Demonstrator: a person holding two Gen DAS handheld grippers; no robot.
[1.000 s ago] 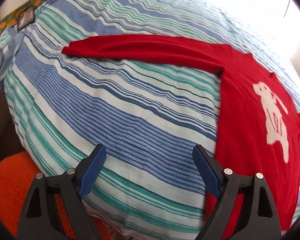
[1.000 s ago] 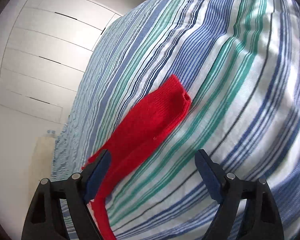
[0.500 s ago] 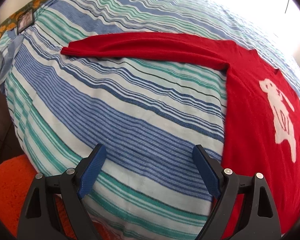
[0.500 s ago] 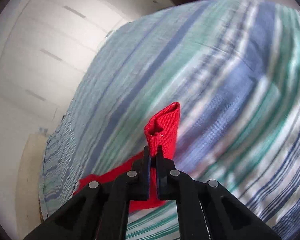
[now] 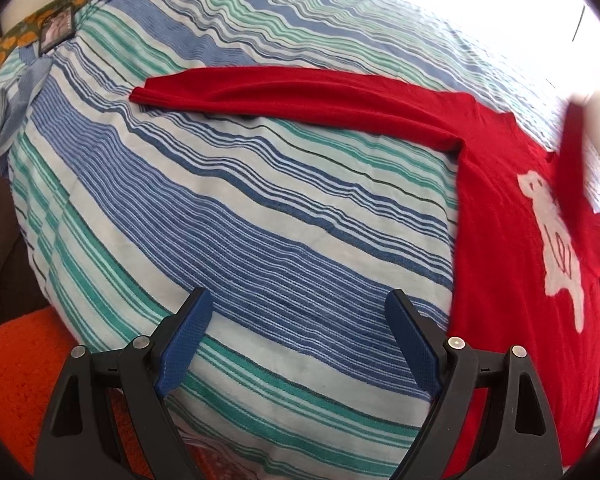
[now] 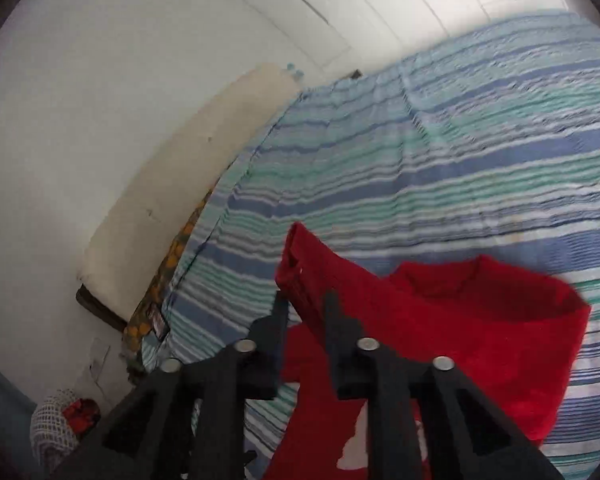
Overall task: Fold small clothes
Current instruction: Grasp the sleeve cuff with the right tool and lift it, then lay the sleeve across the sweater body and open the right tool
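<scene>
A red sweater (image 5: 496, 248) with a white dog motif (image 5: 552, 232) lies flat on the striped bedspread (image 5: 260, 220). Its one sleeve (image 5: 300, 96) stretches out to the left. My left gripper (image 5: 296, 340) hovers open over bare bedspread just left of the sweater's side edge. In the right wrist view the other sleeve (image 6: 380, 300) is lifted and doubled over the sweater's body (image 6: 512, 340). Its cuff end sits between the fingers of my right gripper (image 6: 305, 300), whose jaws are opening with a gap showing. That sleeve shows as a red blur (image 5: 572, 160) in the left wrist view.
An orange rug (image 5: 12, 380) lies on the floor at the bed's near left corner. A patterned orange-and-green cloth (image 5: 28, 28) runs along the far bed edge. White cupboard doors (image 6: 340, 0), a cream headboard (image 6: 180, 184) and a mesh basket (image 6: 56, 428) stand beyond the bed.
My right gripper shut on the sleeve cuff, lifted it and swung it across over the sweater's body; its jaws have now parted. The left gripper has stayed put.
</scene>
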